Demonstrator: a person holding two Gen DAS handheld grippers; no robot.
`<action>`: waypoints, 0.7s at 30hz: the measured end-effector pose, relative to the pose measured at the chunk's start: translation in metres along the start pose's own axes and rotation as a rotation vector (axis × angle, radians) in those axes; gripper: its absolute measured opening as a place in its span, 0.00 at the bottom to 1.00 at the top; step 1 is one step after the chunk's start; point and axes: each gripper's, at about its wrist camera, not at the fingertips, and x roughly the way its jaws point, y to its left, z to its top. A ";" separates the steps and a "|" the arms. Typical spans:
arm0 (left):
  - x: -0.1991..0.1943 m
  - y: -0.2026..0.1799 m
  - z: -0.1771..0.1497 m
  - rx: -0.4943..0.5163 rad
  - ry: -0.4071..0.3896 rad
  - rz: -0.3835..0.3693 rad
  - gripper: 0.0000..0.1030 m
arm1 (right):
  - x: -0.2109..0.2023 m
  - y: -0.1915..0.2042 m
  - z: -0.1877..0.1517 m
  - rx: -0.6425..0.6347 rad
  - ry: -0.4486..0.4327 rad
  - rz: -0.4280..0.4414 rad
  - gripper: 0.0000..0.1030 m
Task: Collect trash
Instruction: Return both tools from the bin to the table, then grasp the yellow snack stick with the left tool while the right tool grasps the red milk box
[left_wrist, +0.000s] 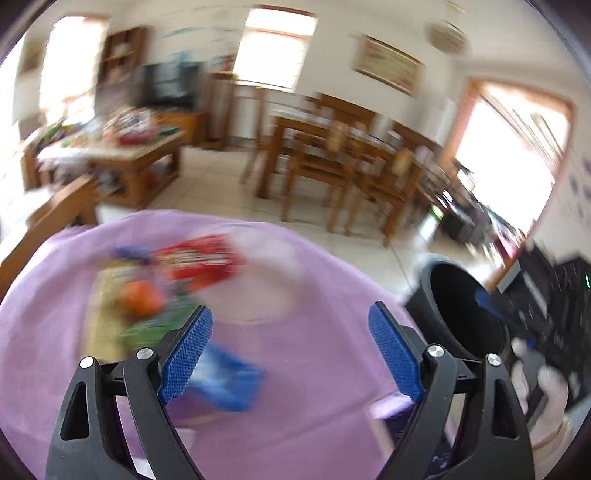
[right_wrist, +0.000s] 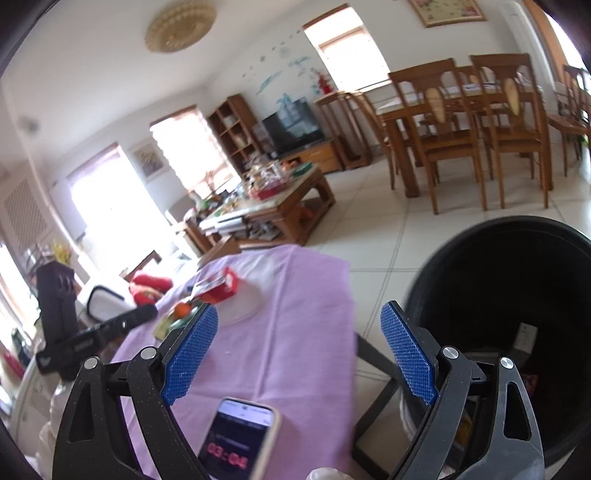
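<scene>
On the purple-clothed table (left_wrist: 314, 369) lies a blurred heap of trash: a red packet (left_wrist: 201, 260), an orange piece (left_wrist: 142, 299), a green wrapper (left_wrist: 155, 326) and a blue wrapper (left_wrist: 229, 384). My left gripper (left_wrist: 291, 308) hovers open above the cloth with nothing between its blue pads. To the right of the table stands a black bin (left_wrist: 443, 317). My right gripper (right_wrist: 301, 306) is open and empty, between the table's edge (right_wrist: 295, 332) and the bin (right_wrist: 480, 229). The red packet (right_wrist: 221, 286) and orange piece (right_wrist: 181, 309) lie further back.
A phone showing a timer (right_wrist: 240, 439) lies on the cloth near me. A clear round dish (right_wrist: 243, 306) sits by the packet. Beyond the tiled floor are a cluttered coffee table (right_wrist: 295, 192), a dining table with chairs (right_wrist: 461, 122) and a TV (right_wrist: 295, 127).
</scene>
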 end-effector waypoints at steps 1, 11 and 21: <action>-0.001 0.016 0.002 -0.030 -0.003 0.020 0.83 | 0.009 0.011 0.002 -0.015 0.012 0.008 0.86; 0.042 0.134 0.027 -0.173 0.120 0.184 0.81 | 0.111 0.129 0.027 -0.240 0.155 0.016 0.86; 0.066 0.148 0.026 -0.165 0.171 0.177 0.74 | 0.230 0.185 0.047 -0.423 0.315 -0.073 0.90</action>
